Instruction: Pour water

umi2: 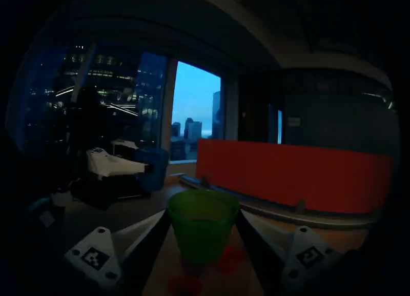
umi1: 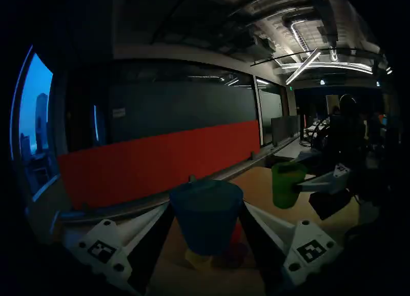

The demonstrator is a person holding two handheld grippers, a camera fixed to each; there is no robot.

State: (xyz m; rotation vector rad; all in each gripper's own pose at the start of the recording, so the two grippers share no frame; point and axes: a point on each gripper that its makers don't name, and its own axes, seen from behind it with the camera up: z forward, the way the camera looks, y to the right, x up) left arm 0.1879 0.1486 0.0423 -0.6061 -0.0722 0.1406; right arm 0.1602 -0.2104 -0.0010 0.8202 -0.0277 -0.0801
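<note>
- blue cup (umi1: 206, 214): plain dark blue, unpatterned.
- green cup (umi2: 203, 224): plain green, slightly translucent, unpatterned.
- fingers (umi1: 120, 233): white, each carrying a square black-and-white marker at its base.
- panel (umi1: 164, 162): solid red band, with dark grey glass above it.
- tabletop (umi1: 256, 185): tan wood tone, marked with round red spots (umi2: 228, 257) and one yellow spot (umi1: 197, 257).
- window (umi2: 197, 98): dusk-blue sky with dark tower outlines.
- ceiling lights (umi1: 307, 65): white strips against a black ceiling.

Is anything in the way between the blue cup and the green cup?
Nothing visible: the left tool grips the blue cup, the right tool grips the green cup, and only open air separates them.
</note>
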